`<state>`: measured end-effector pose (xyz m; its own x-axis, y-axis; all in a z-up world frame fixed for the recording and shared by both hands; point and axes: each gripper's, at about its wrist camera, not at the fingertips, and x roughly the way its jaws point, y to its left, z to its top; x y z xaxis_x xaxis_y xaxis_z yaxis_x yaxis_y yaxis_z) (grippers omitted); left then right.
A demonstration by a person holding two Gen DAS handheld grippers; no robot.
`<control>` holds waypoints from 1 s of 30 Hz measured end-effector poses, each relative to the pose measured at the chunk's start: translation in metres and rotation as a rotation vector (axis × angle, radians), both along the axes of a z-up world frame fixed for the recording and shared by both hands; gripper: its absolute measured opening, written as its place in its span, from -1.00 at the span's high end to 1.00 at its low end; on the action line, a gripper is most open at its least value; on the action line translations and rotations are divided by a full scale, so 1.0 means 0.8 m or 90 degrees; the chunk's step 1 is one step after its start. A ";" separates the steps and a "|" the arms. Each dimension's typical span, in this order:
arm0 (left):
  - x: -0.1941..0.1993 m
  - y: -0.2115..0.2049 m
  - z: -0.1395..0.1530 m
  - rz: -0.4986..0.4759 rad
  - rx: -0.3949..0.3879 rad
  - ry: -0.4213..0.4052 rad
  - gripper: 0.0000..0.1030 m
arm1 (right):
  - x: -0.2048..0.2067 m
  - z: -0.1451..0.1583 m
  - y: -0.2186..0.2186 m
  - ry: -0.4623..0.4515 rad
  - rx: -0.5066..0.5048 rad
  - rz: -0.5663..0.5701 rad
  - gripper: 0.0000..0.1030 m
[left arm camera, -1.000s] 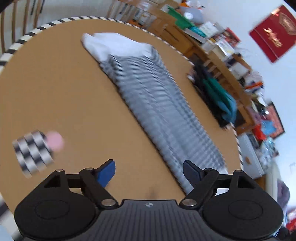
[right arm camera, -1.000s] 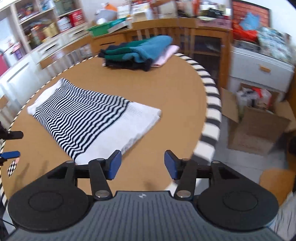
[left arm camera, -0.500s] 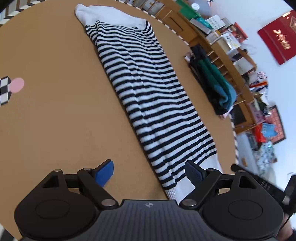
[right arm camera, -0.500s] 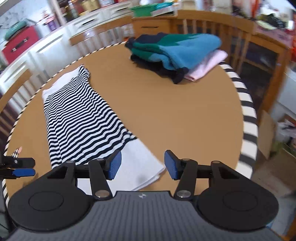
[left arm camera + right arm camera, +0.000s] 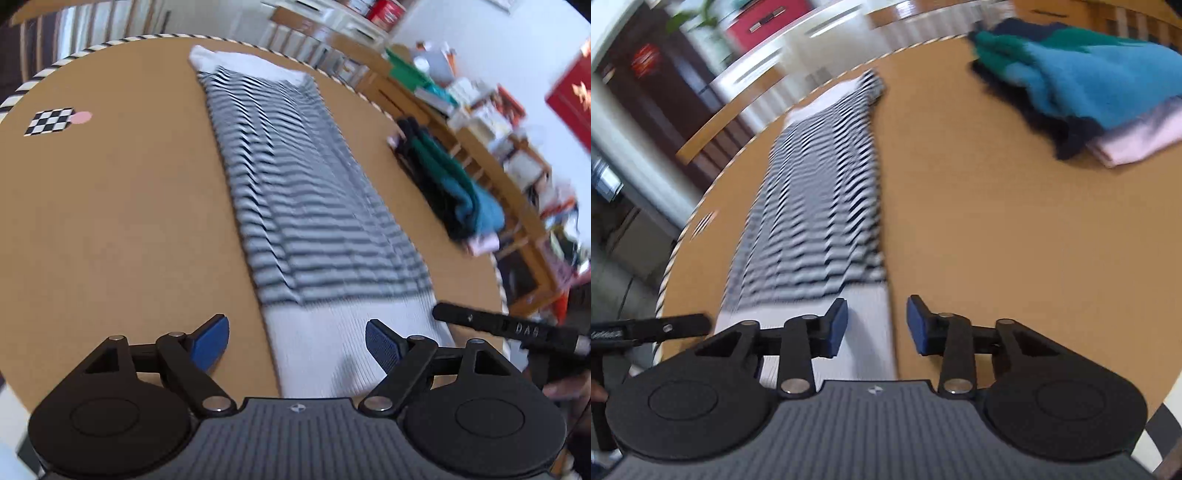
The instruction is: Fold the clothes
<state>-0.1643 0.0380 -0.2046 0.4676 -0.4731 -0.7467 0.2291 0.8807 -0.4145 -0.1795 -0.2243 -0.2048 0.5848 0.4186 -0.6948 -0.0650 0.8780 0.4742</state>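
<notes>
A black-and-white striped garment (image 5: 306, 206) lies folded into a long strip on the round brown table (image 5: 110, 221). Its white hem (image 5: 332, 350) is the nearest end. My left gripper (image 5: 297, 339) hangs over the hem's left corner, jaws wide and closing slightly, pads clear of the cloth. In the right wrist view the garment (image 5: 820, 206) runs away from my right gripper (image 5: 877, 328). That gripper's jaws are closing with the hem's right edge (image 5: 871, 332) between them, a gap still showing. A finger of the right gripper (image 5: 498, 328) shows at the hem's right corner.
A pile of folded clothes (image 5: 1089, 85), teal, dark and pink, sits on the table's far right side. A checkered marker with a pink dot (image 5: 50, 121) lies at the far left. Chairs and cluttered shelves (image 5: 480, 110) ring the striped table edge (image 5: 74, 55).
Both grippers have swung down to the near white hem, one at each corner. The right gripper's jaws have narrowed. The garment has not moved.
</notes>
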 end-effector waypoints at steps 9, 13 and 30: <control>-0.012 0.011 -0.015 0.074 -0.180 0.105 -0.60 | 0.008 -0.015 -0.035 0.112 0.194 0.019 0.32; 0.007 0.031 -0.031 0.124 -0.273 0.187 -0.58 | 0.023 -0.033 -0.056 0.206 0.301 0.003 0.36; 0.000 0.038 -0.035 0.133 -0.210 0.215 0.76 | 0.033 -0.018 -0.046 0.193 0.203 0.027 0.79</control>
